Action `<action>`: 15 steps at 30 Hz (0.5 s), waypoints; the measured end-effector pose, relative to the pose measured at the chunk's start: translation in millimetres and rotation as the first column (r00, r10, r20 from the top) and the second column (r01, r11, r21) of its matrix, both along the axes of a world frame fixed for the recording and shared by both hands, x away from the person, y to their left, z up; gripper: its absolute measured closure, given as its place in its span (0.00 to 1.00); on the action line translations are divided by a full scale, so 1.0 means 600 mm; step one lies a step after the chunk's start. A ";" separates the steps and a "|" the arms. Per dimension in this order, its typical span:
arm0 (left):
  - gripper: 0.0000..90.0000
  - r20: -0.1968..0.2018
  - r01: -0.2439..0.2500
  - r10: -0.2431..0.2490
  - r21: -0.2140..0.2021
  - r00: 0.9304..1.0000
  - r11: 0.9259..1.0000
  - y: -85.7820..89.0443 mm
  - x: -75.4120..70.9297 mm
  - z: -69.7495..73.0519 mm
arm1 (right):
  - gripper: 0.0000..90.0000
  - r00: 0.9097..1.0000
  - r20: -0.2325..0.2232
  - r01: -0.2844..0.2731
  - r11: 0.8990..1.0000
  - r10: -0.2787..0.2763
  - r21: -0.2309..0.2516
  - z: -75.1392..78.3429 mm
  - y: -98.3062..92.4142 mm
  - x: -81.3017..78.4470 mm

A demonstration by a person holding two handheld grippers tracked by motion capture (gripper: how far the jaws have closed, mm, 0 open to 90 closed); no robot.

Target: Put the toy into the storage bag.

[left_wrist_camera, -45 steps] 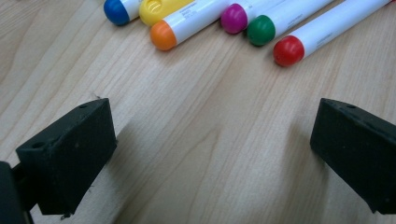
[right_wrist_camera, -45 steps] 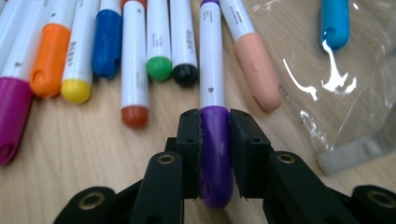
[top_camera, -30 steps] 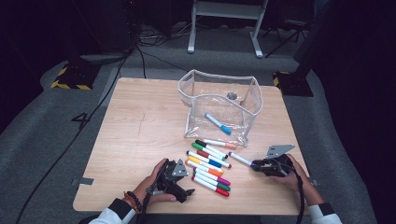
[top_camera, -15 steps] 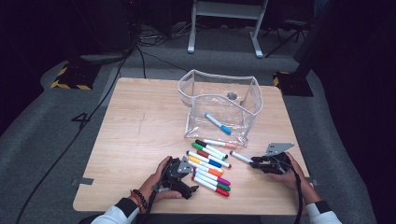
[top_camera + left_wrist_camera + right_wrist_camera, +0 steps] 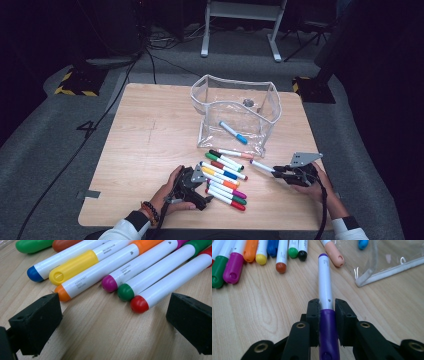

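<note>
Purple marker [image 5: 325, 315] clamped between right tongs [image 5: 327, 305] at cap end, white barrel pointing away toward clear pouch [image 5: 235, 117]; in high view, lower right of frame, just off tabletop [image 5: 150, 135] surface or resting on it, cannot tell which. No visible shift of right tongs over the last second; grip unchanged, so carry to pouch judged not yet begun. Left tongs [image 5: 112, 315] spread wide and empty, nosed in closer to near ends of marker row [image 5: 225, 177] than a second ago, lower centre of high view; red-tipped marker [image 5: 170, 285] and orange-tipped marker [image 5: 105, 272] lying just beyond the pads, untouched. Likely lining up next pick. Pouch standing open, upper centre-right of tabletop, holding one blue-capped marker [image 5: 233, 132]; small dark object [image 5: 247, 102] near back wall, unclear what. Peach-capped marker [image 5: 333, 251] lying just outside pouch edge.
</note>
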State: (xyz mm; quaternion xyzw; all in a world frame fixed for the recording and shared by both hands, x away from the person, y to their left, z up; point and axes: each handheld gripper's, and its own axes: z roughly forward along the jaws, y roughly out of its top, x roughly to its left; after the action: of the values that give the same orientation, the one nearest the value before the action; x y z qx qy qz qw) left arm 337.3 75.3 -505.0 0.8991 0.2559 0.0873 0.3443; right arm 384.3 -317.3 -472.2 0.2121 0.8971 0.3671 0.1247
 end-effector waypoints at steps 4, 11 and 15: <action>0.01 0.000 0.009 -0.009 0.004 1.000 1.000 0.011 0.004 0.000 | 0.83 0.999 0.041 -0.015 1.000 0.015 0.012 0.023 0.002 -0.009; 0.01 0.000 -0.007 0.007 0.002 1.000 1.000 0.038 0.013 0.000 | 0.83 0.993 0.117 -0.038 0.997 0.031 0.065 0.080 0.005 -0.025; 0.01 0.003 -0.008 0.008 0.006 1.000 1.000 0.044 0.015 0.000 | 0.83 0.984 0.163 -0.080 0.993 0.065 0.089 0.124 0.022 -0.027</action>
State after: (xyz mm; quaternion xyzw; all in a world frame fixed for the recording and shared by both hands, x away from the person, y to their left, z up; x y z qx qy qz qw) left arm 346.0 101.6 -504.9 0.8990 0.2585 0.0909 0.3417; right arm 367.8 -304.1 -397.6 0.1548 0.8728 0.4294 0.1727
